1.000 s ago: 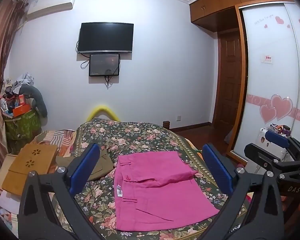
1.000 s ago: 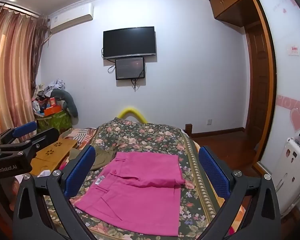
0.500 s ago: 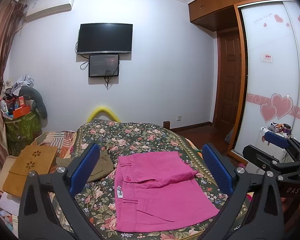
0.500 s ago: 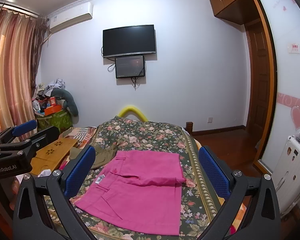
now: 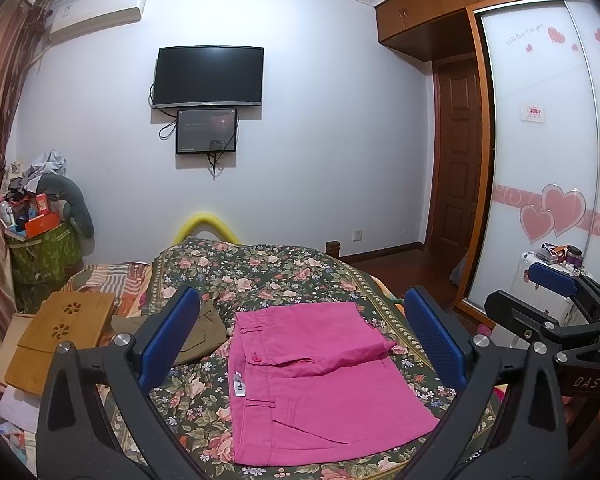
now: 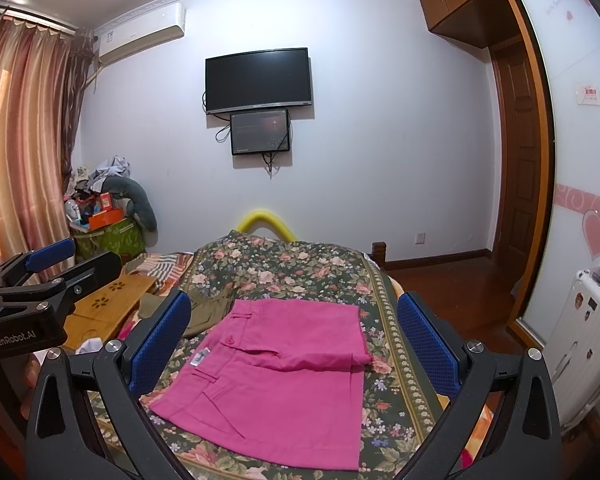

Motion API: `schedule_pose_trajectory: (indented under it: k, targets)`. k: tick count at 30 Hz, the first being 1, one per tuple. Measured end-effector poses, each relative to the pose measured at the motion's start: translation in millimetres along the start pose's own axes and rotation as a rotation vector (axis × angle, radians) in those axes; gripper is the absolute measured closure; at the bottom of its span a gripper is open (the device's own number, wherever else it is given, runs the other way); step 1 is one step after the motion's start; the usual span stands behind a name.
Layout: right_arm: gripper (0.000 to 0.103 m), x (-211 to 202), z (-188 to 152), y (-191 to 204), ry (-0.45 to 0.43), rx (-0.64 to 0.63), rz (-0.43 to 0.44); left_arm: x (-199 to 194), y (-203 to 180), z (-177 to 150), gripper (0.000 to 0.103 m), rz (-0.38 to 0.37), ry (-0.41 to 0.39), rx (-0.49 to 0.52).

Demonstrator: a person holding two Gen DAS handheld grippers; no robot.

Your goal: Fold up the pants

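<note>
The left gripper (image 5: 302, 344) has its blue-padded fingers (image 5: 168, 338) spread wide and holds nothing; the right gripper (image 6: 294, 344) is likewise spread and empty. Both hang above the near end of the bed, clear of the cloth. The black frames cut off the near corners of the pink pants (image 5: 316, 380), and whether the legs are tucked beneath cannot be told. The pants lie folded flat on the floral bedspread (image 5: 260, 276), framed between each pair of fingers, the waistband with its white label (image 5: 239, 389) to the left. Just beside them lies an olive garment (image 5: 202, 332), partly behind the left finger. Beyond stand a wall-mounted television (image 5: 209, 76), a wooden door (image 5: 458, 152) and a sliding wardrobe (image 5: 540, 160) with pink hearts.
</note>
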State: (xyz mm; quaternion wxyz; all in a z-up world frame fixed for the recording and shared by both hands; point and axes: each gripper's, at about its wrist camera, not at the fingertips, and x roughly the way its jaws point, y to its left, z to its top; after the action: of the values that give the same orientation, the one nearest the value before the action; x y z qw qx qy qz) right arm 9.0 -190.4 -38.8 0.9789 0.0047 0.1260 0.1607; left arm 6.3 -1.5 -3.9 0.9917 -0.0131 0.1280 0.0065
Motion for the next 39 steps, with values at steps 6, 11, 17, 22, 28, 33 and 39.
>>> schedule_pose_trajectory:
  k: [6,11,17,22,28,33,39]
  targets:
    - [0.000,0.1,0.1,0.0,0.001,0.001,0.000,1.7,-0.9,0.2,0.000,-0.001,0.000,-0.002]
    - [0.000,0.1,-0.4,-0.1,0.000,0.001,0.001,2.1,-1.1,0.4,0.000,0.000,-0.003,-0.002]
    - [0.000,0.0,-0.1,0.0,0.000,0.001,0.001,3.1,-2.5,0.4,0.000,0.001,0.000,0.003]
    - [0.000,-0.1,-0.1,0.3,0.000,0.001,0.000,3.5,-2.9,0.2,0.000,0.002,0.000,0.005]
    - [0.000,-0.1,-0.2,0.6,0.001,0.001,0.000,3.9,-3.0,-0.1,0.000,0.003,0.000,0.003]
    - [0.000,-0.1,0.0,0.3,0.002,0.001,0.000,5.2,-3.1,-1.2,0.000,0.003,0.004,0.004]
    - [0.000,3.3,-2.4,-0.3,0.012,0.008,-0.001,11.3,-1.7,-3.4,0.000,0.008,0.013,0.006]
